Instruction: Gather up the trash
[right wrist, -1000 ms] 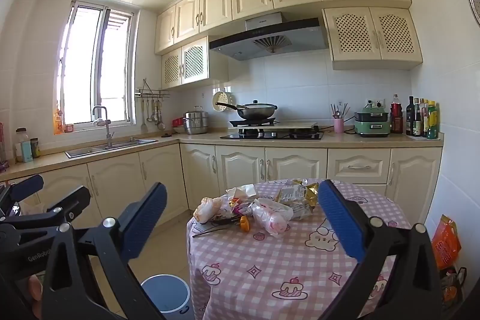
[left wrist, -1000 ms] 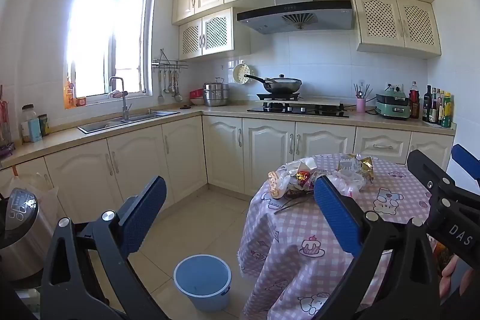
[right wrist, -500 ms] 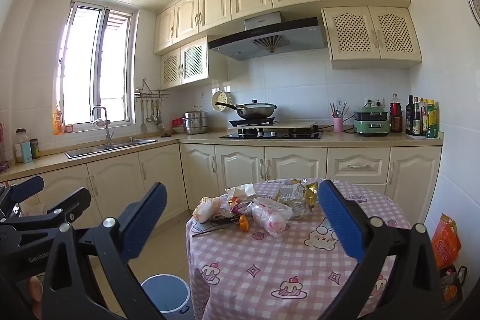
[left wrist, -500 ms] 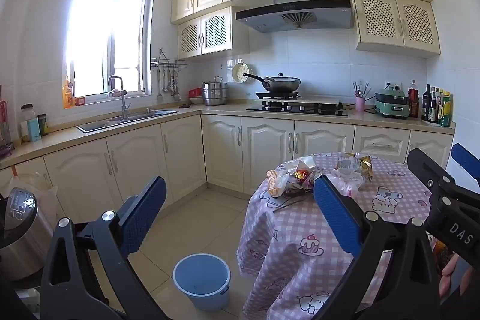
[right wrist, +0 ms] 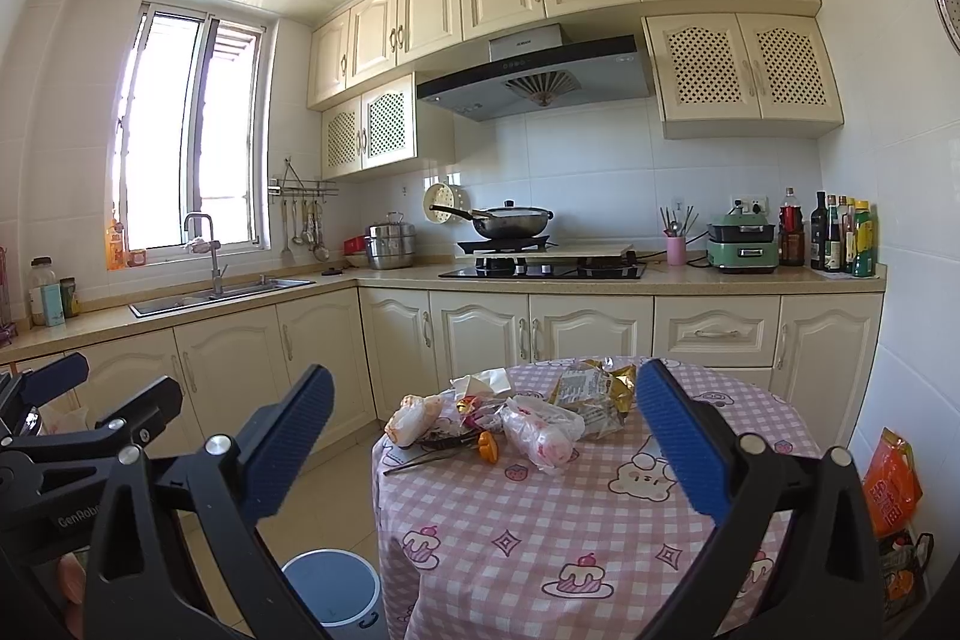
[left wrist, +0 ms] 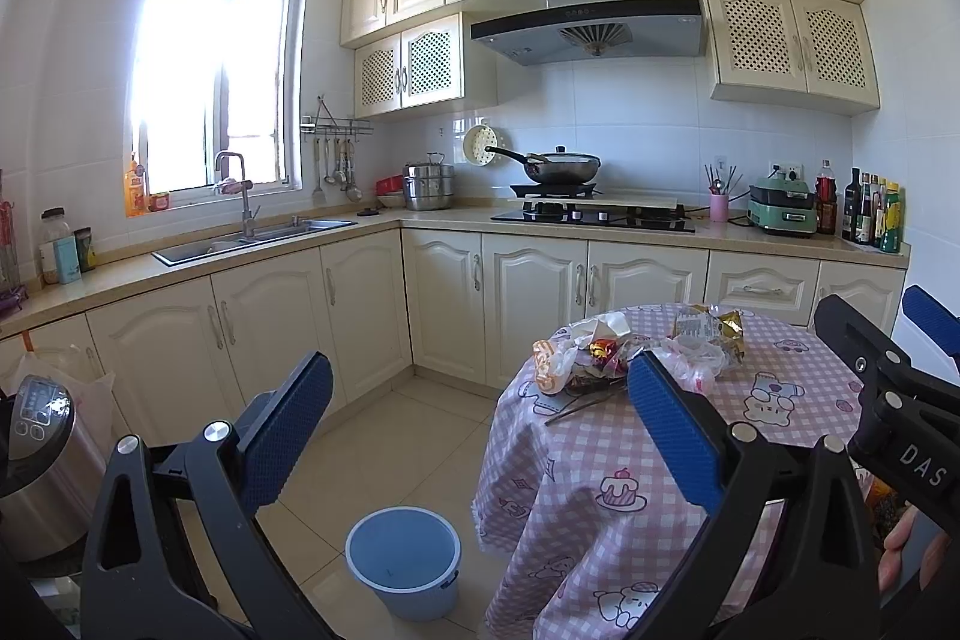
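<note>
left gripper (left wrist: 480, 430) held with jaws spread wide, nothing gripped, right gripper (right wrist: 486, 436) likewise parted and empty, trash pile (right wrist: 516, 412) heaped on pink checked table (right wrist: 540, 532), blue bucket (left wrist: 403, 559) set on floor beside table

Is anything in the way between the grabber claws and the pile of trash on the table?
Nothing visible blocks them. The open right gripper and open left gripper face the crumpled wrapper pile across bare pink checked tablecloth. The blue plastic bucket sits on the floor beside the table.
</note>
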